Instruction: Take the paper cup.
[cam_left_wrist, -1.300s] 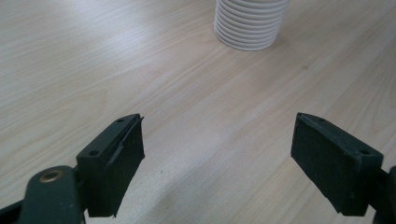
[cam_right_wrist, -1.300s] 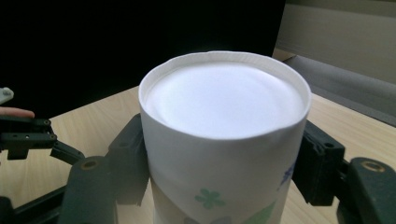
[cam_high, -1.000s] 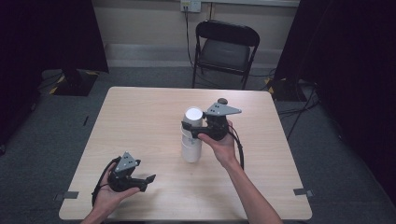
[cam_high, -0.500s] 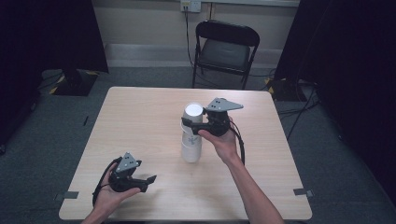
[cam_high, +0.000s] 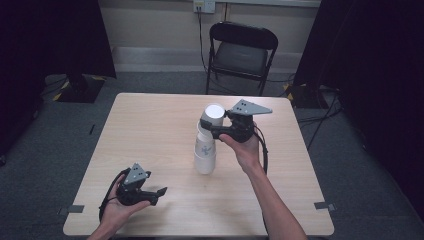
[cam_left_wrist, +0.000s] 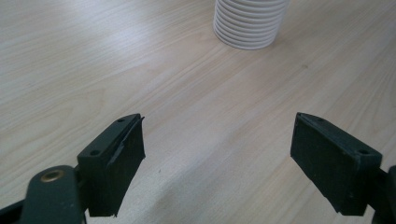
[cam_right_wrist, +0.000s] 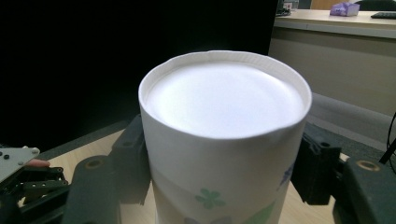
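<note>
Table: pale wood-grain top, smooth, low satin sheen; fine lines of grain plain in the left gripper view.

Stack of paper cups: matt white paper, upturned, rolled rims reading as close ribs at the base. Top cup has a smooth matt bottom, thin paper edge, faint printed flowers on the wall.

Right gripper: matt black plastic body; pads look dull and rubbery; brass-coloured metal insert in a jaw arm. Flat grey plate on top, matt.

Left gripper: same matt black; pad edges slightly rough.

Folding chair: black, seat faintly glossy.

Floor: grey carpet, rough.
</note>
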